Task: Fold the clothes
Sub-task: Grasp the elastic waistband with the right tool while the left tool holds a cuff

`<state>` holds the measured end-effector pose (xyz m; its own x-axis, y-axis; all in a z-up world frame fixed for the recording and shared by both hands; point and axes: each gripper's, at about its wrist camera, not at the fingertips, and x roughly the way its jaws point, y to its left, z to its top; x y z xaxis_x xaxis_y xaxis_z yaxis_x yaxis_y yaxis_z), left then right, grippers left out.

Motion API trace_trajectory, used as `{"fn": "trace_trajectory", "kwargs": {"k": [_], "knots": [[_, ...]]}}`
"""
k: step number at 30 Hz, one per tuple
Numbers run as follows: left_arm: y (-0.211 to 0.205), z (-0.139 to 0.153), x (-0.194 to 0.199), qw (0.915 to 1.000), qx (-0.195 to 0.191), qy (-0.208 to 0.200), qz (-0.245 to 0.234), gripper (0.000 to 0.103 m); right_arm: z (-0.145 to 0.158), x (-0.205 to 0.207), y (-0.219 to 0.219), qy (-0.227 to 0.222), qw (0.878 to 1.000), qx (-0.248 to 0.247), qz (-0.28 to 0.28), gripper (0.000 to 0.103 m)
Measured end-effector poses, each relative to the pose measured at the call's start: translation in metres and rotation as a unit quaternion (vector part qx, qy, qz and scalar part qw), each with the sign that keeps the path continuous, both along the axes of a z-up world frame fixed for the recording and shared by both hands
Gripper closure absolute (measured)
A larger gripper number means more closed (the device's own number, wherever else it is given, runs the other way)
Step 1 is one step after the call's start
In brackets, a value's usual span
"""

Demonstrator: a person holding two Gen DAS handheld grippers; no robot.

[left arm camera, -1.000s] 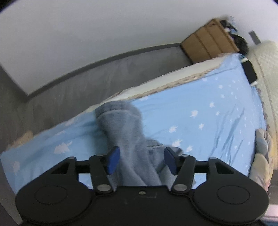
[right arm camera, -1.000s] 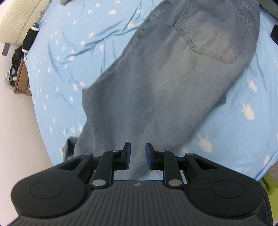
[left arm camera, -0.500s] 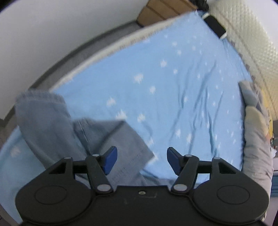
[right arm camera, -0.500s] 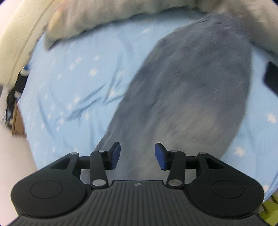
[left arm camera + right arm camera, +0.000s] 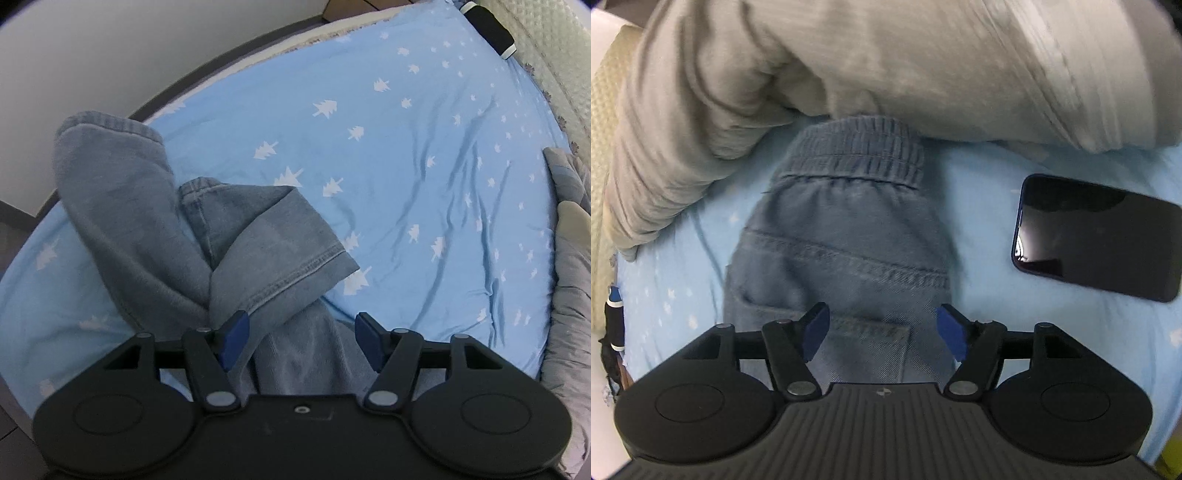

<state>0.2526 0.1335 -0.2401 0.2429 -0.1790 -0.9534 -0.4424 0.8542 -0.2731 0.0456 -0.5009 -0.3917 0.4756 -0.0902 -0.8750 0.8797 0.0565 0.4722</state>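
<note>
A pair of blue jeans lies on the light blue bed sheet (image 5: 424,155). In the left wrist view the two leg ends (image 5: 155,229) lie crumpled and crossed, hems showing. My left gripper (image 5: 301,341) is open and empty just above the leg fabric. In the right wrist view the elastic waistband (image 5: 857,151) and back pocket (image 5: 849,325) of the jeans show. My right gripper (image 5: 882,330) is open and empty over the seat of the jeans, jaws wide apart.
A grey quilt (image 5: 849,62) is bunched behind the waistband and touches it; it also shows at the right edge in the left wrist view (image 5: 569,258). A black phone (image 5: 1097,236) lies on the sheet right of the jeans. The bed edge (image 5: 229,70) and wall are at the far left.
Both grippers have opened wider. The right gripper has moved up the jeans from the leg to the waistband. The left view has swung over the leg ends, which now lie crossed.
</note>
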Motion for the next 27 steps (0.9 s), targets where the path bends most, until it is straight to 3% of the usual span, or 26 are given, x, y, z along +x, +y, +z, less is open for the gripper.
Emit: {"fn": "trace_trajectory", "kwargs": {"k": [5,8,10,11,12,13,18,25,27], "knots": [[-0.006,0.004,-0.018,0.9994,-0.014,-0.003,0.031,0.042,-0.018,-0.003,-0.012,-0.034,0.999,0.011,-0.023,0.035],[-0.011,-0.002,-0.025,0.9989,-0.016,0.002,0.044,0.042,-0.009,0.000,-0.016,-0.032,0.999,0.011,-0.016,0.040],[-0.014,-0.006,-0.030,0.9982,-0.017,0.005,0.057,0.044,-0.003,0.003,-0.019,-0.031,0.999,0.011,-0.012,0.066],[-0.014,-0.009,-0.032,0.9972,-0.018,0.006,0.072,0.045,0.000,0.004,-0.020,-0.031,0.999,0.011,-0.010,0.069],[-0.012,-0.011,-0.035,0.9958,-0.024,0.006,0.088,0.046,0.002,0.005,-0.022,-0.030,0.999,0.011,-0.007,0.084],[-0.011,-0.014,-0.037,0.9943,-0.034,0.003,0.101,0.047,0.005,0.006,-0.023,-0.029,0.999,0.011,-0.005,0.089],[-0.009,-0.020,-0.041,0.9914,-0.043,0.001,0.123,0.048,0.021,0.012,-0.030,-0.027,1.000,0.011,0.006,0.095],[-0.019,-0.036,-0.042,0.9904,-0.055,0.014,0.126,0.051,0.072,0.019,-0.031,-0.059,0.998,0.019,0.027,0.095],[-0.021,-0.039,-0.042,0.9902,-0.053,0.022,0.127,0.058,0.083,0.027,-0.033,-0.063,0.997,0.022,0.032,0.095]]}}
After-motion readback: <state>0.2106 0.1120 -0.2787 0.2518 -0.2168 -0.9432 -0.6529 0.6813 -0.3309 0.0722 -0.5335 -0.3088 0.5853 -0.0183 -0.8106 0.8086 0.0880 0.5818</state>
